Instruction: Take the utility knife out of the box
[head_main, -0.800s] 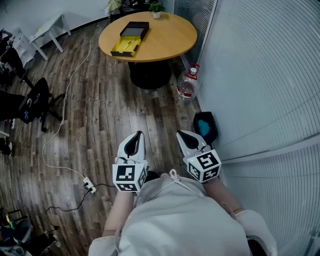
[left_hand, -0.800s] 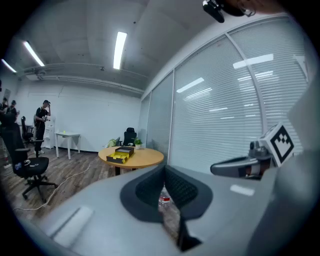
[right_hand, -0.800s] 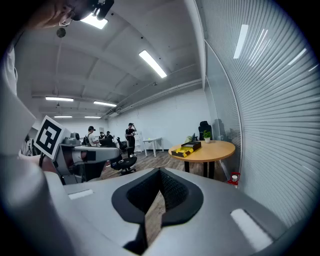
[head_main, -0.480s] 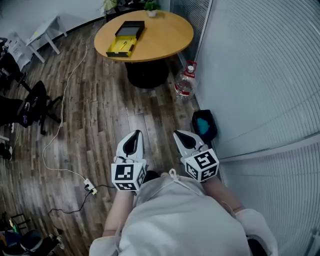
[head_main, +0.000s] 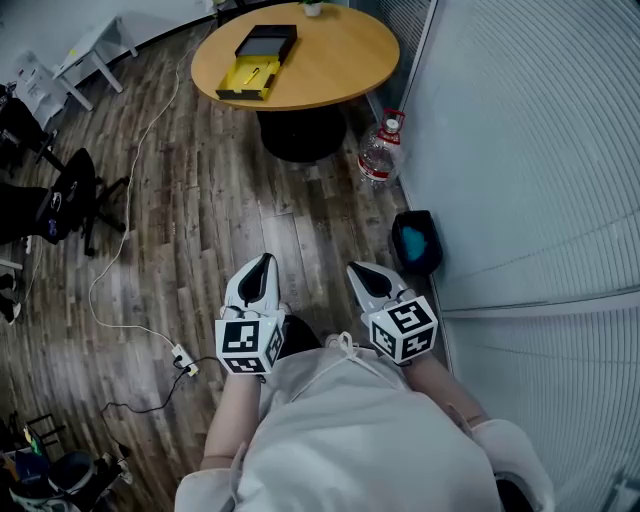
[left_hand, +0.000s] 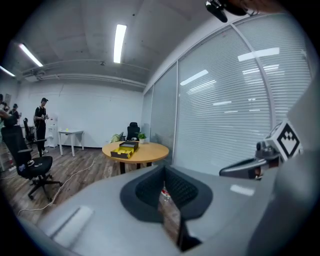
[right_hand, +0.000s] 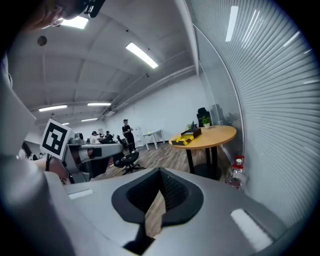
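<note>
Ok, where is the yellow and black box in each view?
Head view: box at the top, left of centre, on the round table.
Left gripper view: box left of centre, mid-height, on the round table.
Right gripper view: box right of centre, mid-height, on the round table.
Shared landmark: the round table.

The head camera is looking steeply down from over the person's chest, catching the left gripper (head_main: 260, 265) and right gripper (head_main: 362, 272) close below. Each gripper view is looking along its own jaws, roughly level across the room, and all three are sharing the distant round table (head_main: 330, 60) and box (head_main: 258, 62)
</note>
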